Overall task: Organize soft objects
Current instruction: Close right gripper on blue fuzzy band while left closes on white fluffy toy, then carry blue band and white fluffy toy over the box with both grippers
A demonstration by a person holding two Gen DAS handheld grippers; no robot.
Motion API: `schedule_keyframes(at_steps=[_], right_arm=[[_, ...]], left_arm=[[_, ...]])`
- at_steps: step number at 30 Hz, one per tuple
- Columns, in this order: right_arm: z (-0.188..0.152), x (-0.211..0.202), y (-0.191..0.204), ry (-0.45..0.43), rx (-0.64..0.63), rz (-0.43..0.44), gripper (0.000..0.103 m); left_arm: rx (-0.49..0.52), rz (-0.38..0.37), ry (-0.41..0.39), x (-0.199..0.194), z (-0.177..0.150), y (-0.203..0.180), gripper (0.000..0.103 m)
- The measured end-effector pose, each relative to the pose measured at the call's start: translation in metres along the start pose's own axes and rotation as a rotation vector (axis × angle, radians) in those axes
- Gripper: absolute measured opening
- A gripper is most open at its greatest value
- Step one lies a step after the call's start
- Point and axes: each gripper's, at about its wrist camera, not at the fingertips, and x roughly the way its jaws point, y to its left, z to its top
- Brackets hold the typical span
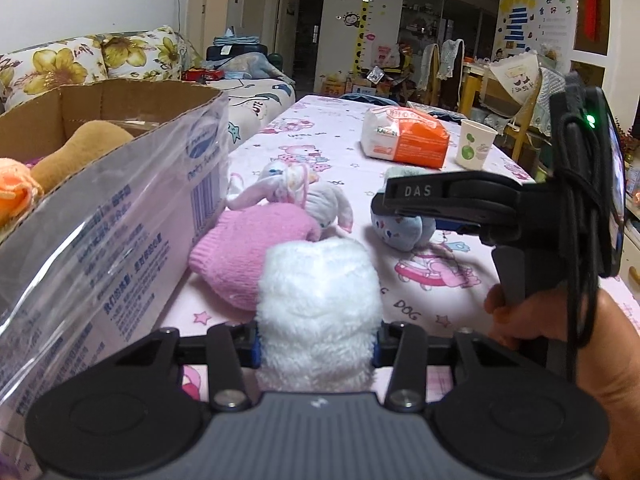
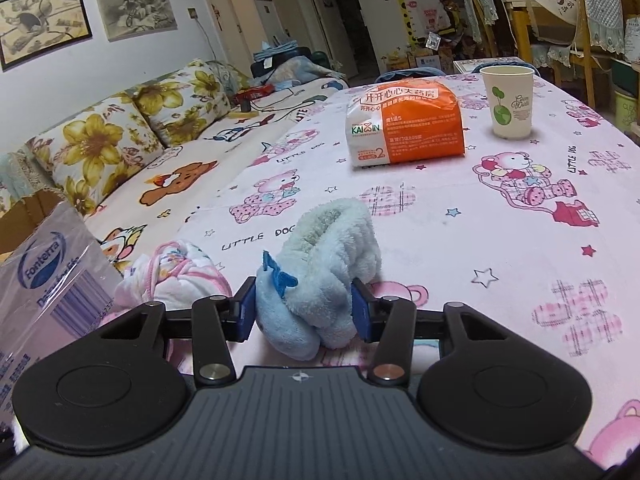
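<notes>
My left gripper is shut on a fluffy white soft item, held beside the cardboard box. A pink knit item and a white-pink cloth bundle lie on the table next to the box. Inside the box lie a tan plush and an orange item. My right gripper is shut on a light blue fluffy item resting on the tablecloth; it also shows in the left wrist view under the right gripper.
An orange-white tissue pack and a paper cup stand farther back on the pink tablecloth. The cloth bundle lies left of my right gripper. A floral sofa runs along the table's left side.
</notes>
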Motion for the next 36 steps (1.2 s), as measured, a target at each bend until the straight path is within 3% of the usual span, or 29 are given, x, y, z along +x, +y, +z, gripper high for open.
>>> schedule_keyframes(at_steps=[19, 36], right_arm=[[-0.02, -0.054, -0.01, 0.055, -0.014, -0.093, 0.058], [-0.037, -0.095, -0.006, 0.031, -0.038, -0.166, 0.058]], left_arm=[[0.005, -0.078, 0.017, -0.011, 0.0, -0.003, 0.043], [-0.036, -0.17, -0.06, -0.045, 0.017, 0.009, 0.043]])
